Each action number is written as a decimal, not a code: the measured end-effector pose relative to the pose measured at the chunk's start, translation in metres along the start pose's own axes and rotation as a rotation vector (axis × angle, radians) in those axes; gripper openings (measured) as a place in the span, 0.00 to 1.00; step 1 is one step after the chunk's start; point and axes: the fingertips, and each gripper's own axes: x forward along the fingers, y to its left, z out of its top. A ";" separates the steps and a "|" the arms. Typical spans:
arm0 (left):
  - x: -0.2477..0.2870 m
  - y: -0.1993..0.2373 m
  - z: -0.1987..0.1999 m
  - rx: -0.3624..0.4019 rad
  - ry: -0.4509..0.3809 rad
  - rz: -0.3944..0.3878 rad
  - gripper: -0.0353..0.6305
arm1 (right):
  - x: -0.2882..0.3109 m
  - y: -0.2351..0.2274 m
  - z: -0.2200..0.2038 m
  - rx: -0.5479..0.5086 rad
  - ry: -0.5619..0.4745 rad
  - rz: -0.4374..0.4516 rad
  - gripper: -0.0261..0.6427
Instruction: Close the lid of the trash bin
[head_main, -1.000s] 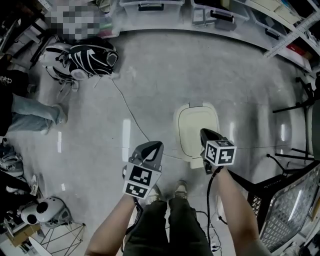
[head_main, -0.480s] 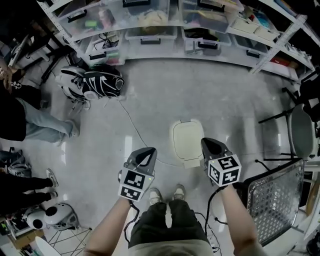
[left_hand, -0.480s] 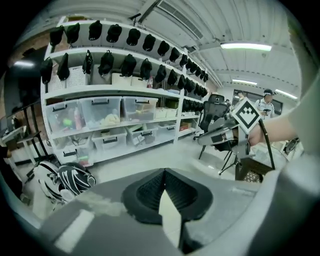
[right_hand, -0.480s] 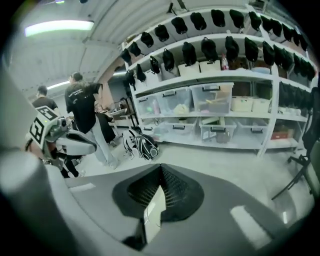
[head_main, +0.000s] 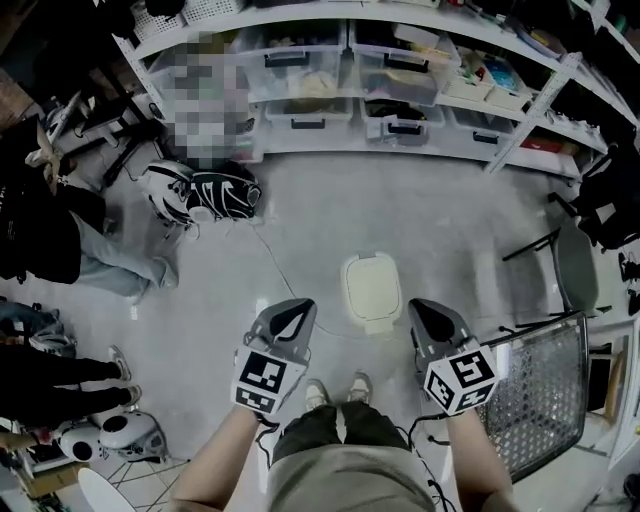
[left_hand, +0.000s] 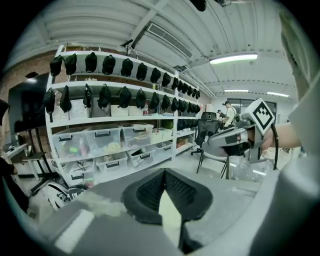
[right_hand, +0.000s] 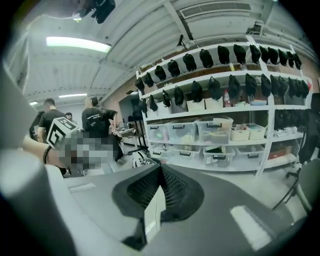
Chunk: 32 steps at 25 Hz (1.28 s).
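Well ahead of both sets of fingertips, the shelving (head_main: 420, 150) carries clear storage boxes (head_main: 395, 75) of mixed goods too small to name. The trash bin (head_main: 372, 292) stands on the floor just beyond and between the fingertips, its pale lid (head_main: 371, 283) lying flat and hiding any contents. Closing therefore looks done, and the next move calls only for checking that the lid is seated; the left gripper (head_main: 298, 306) and right gripper (head_main: 424, 306) hang either side, jaws pressed together on nothing

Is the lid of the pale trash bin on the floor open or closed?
Closed. In the head view the lid lies flat, and no opening shows.
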 end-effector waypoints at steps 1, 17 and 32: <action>-0.010 -0.004 0.007 -0.012 -0.004 -0.001 0.06 | -0.010 0.007 0.011 -0.011 -0.012 0.006 0.04; -0.139 -0.056 0.112 0.065 -0.212 0.043 0.06 | -0.153 0.096 0.111 -0.100 -0.198 0.062 0.04; -0.154 -0.049 0.127 0.164 -0.217 0.066 0.06 | -0.151 0.103 0.138 -0.120 -0.250 0.081 0.04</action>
